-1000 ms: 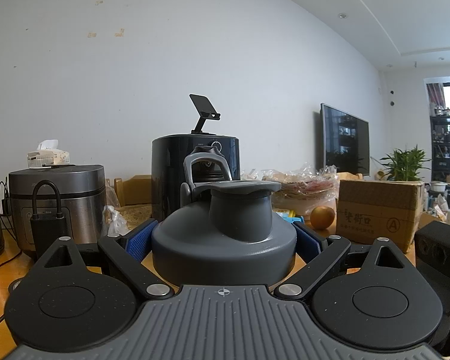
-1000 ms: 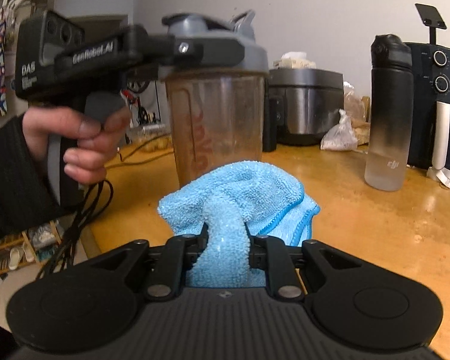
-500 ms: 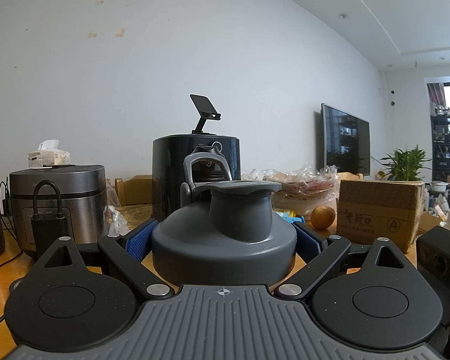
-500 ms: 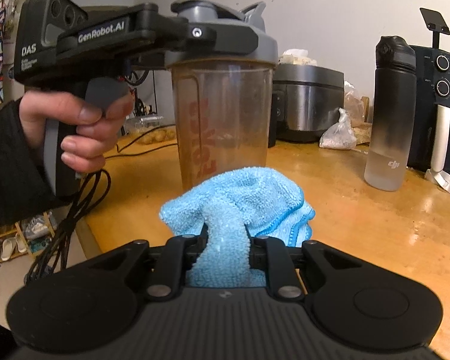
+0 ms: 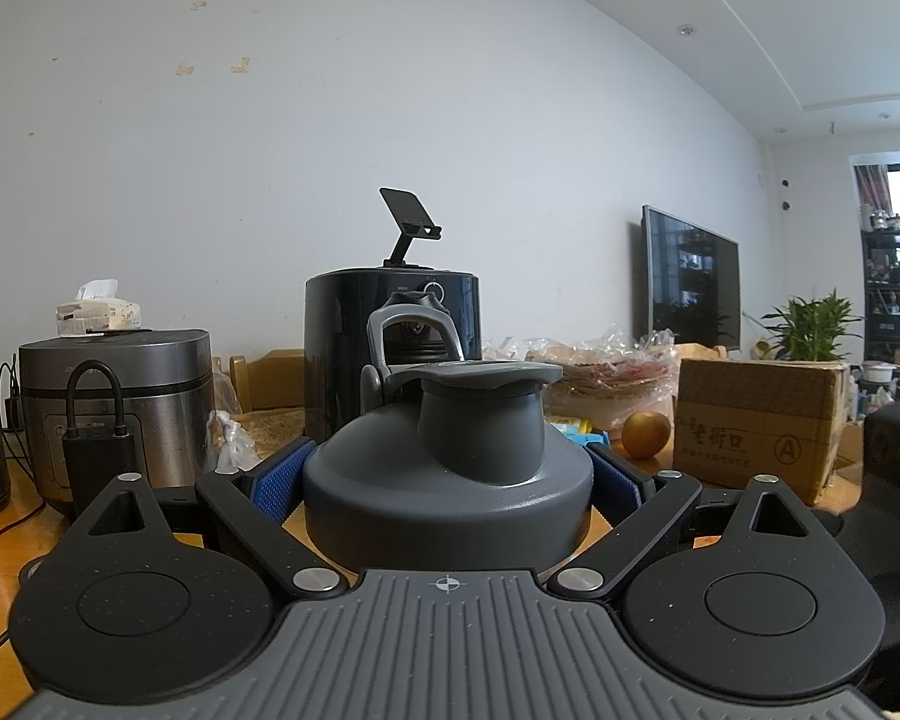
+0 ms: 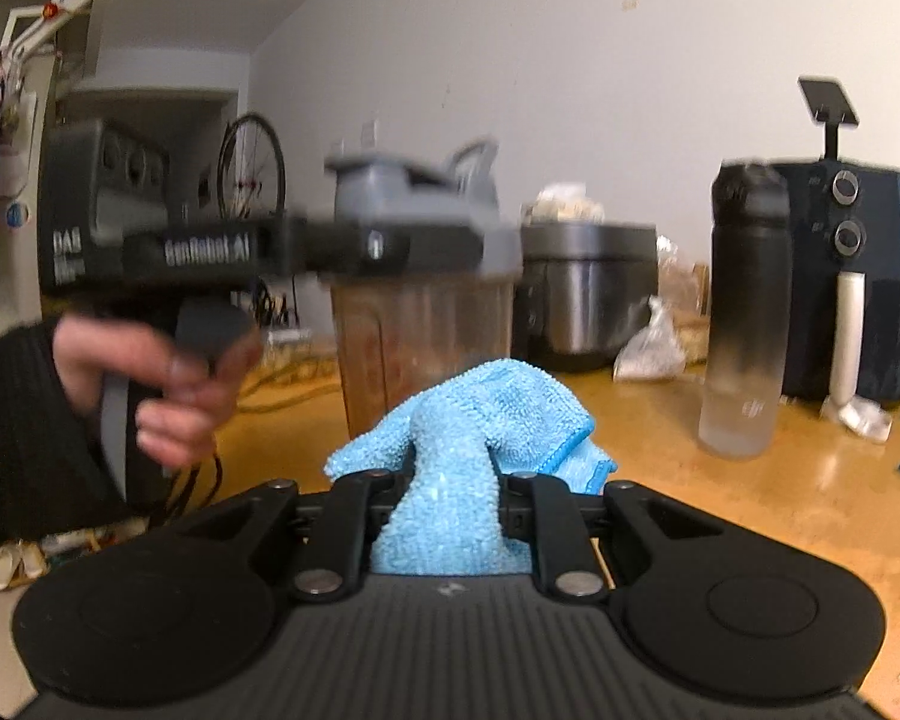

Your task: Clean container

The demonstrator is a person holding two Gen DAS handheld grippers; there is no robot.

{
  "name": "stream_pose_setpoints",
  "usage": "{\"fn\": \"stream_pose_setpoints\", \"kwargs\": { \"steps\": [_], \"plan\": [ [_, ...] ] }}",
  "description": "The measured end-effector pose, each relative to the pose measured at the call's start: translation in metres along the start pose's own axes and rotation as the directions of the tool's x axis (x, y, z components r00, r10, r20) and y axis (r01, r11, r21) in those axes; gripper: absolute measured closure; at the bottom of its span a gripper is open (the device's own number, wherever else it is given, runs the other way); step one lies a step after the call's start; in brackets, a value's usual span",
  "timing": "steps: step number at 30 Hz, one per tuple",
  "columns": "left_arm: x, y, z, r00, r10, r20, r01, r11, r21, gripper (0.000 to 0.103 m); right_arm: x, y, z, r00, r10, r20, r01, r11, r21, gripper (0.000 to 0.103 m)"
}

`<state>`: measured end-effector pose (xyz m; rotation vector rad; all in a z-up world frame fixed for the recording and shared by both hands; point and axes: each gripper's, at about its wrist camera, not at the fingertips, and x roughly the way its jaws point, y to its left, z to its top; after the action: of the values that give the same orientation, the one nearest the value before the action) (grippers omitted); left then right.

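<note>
A clear shaker bottle (image 6: pixel 414 336) with a grey flip lid (image 5: pixel 450 480) stands on the wooden table. My left gripper (image 5: pixel 447 474) is shut on the lid, its blue pads (image 5: pixel 279 480) pressing both sides; in the right wrist view this left gripper (image 6: pixel 390 246) shows from the side, held by a person's hand (image 6: pixel 168 378). My right gripper (image 6: pixel 453 492) is shut on a bunched light blue cloth (image 6: pixel 468 426), which hangs just in front of the bottle's lower wall. Whether the cloth touches the bottle I cannot tell; the picture is blurred.
A black-to-clear water bottle (image 6: pixel 744 312) stands to the right on the table (image 6: pixel 750 504). Behind are a steel rice cooker (image 6: pixel 588 294), a black air fryer (image 6: pixel 852 276) and a plastic bag (image 6: pixel 648 348). A cardboard box (image 5: pixel 756 420) and an orange (image 5: pixel 645 435) sit farther off.
In the right wrist view the bottle and the left gripper slid down and rightward in the picture and blurred, and the cloth moved closer to the bottle. The left wrist view is unchanged.
</note>
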<state>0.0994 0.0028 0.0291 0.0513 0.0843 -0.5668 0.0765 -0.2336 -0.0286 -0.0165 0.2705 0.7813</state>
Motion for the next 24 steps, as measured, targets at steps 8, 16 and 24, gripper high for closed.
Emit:
{"fn": "stream_pose_setpoints", "kwargs": {
  "steps": [8, 16, 24],
  "plan": [
    [-0.0013, -0.0009, -0.0007, 1.000, 0.001, 0.000, -0.001, 1.000, 0.002, 0.008, -0.0003, -0.0005, 0.0008, 1.000, 0.000, 0.000, 0.000, 1.000, 0.001, 0.093],
    [-0.0009, -0.0006, -0.0001, 1.000, 0.002, -0.001, -0.002, 1.000, 0.001, 0.008, -0.0006, -0.0009, 0.0016, 1.000, -0.001, 0.001, 0.001, 1.000, 0.002, 0.093],
    [-0.0015, -0.0013, 0.0005, 1.000, 0.003, -0.001, -0.003, 1.000, 0.001, 0.008, -0.0009, -0.0014, 0.0024, 1.000, -0.001, 0.001, 0.001, 1.000, 0.003, 0.093]
  ]
}}
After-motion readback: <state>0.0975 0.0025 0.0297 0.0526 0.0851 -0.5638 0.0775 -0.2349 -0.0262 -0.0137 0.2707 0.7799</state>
